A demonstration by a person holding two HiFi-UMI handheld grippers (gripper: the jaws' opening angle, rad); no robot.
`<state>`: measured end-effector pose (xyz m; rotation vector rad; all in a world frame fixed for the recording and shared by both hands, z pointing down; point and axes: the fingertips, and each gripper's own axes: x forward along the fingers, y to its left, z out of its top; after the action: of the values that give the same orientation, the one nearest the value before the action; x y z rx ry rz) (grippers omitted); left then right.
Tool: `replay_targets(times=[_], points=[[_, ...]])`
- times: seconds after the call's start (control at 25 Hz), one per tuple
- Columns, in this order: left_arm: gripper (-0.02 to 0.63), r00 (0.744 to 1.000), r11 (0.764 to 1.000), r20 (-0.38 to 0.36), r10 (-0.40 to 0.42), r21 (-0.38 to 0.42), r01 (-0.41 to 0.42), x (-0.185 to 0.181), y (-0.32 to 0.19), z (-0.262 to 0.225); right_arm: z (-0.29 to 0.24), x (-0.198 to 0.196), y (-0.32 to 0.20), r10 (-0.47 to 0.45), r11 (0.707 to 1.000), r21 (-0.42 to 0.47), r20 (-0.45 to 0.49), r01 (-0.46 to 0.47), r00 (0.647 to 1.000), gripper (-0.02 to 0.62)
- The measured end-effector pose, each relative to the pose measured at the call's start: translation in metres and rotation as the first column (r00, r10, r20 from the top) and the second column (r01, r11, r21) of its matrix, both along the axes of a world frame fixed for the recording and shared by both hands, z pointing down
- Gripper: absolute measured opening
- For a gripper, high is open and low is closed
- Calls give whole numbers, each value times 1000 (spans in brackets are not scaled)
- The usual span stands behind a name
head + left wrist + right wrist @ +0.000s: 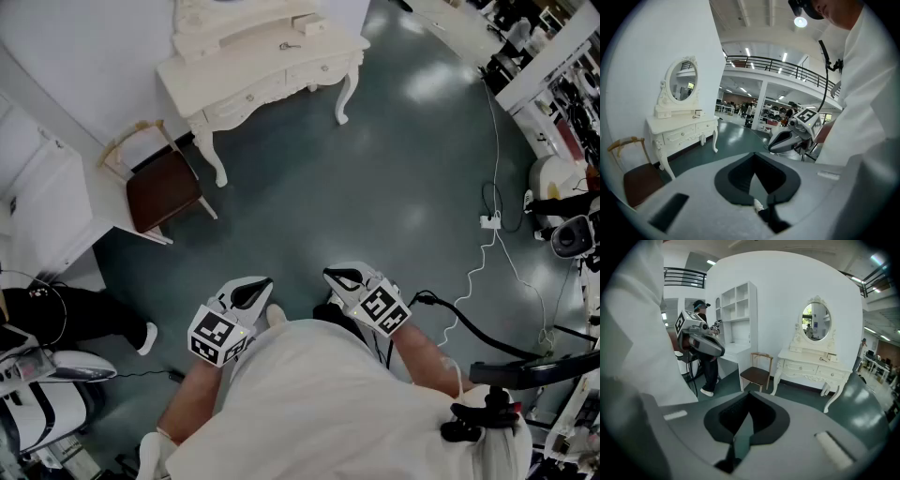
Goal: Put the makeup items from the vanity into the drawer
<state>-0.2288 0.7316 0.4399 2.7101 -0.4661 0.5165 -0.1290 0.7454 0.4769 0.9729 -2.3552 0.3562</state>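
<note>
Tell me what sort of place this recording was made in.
Probably a large lab or workshop hall with a staged room corner, not a home. A white vanity with an oval mirror stands by a wall, while a railed balcony, strip lights and floor cables fill the hall beyond.

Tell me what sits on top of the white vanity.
An oval mirror, a small dark item and a small pale box. Too distant to identify; drawers are shut, contents hidden.

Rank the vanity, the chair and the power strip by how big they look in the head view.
Largest: the vanity.
Next: the chair.
Smallest, by far: the power strip.
</note>
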Motion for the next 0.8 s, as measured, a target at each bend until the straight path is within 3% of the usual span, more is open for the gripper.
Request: replay_targets(times=[0.4, 0.6, 0.8], points=[[2, 998, 999, -51, -31, -14, 31, -71, -6, 12, 5, -76, -5, -19, 1000, -6, -12, 19, 1000, 0], [2, 997, 999, -67, -35, -18, 34, -63, -16, 7, 8, -69, -20, -15, 1000, -13, -20, 14, 1000, 0], [2, 998, 999, -50, -28, -30, 26, -47, -62, 7, 5, -56, -79, -4, 1000, 4, 14, 4, 1000, 4]])
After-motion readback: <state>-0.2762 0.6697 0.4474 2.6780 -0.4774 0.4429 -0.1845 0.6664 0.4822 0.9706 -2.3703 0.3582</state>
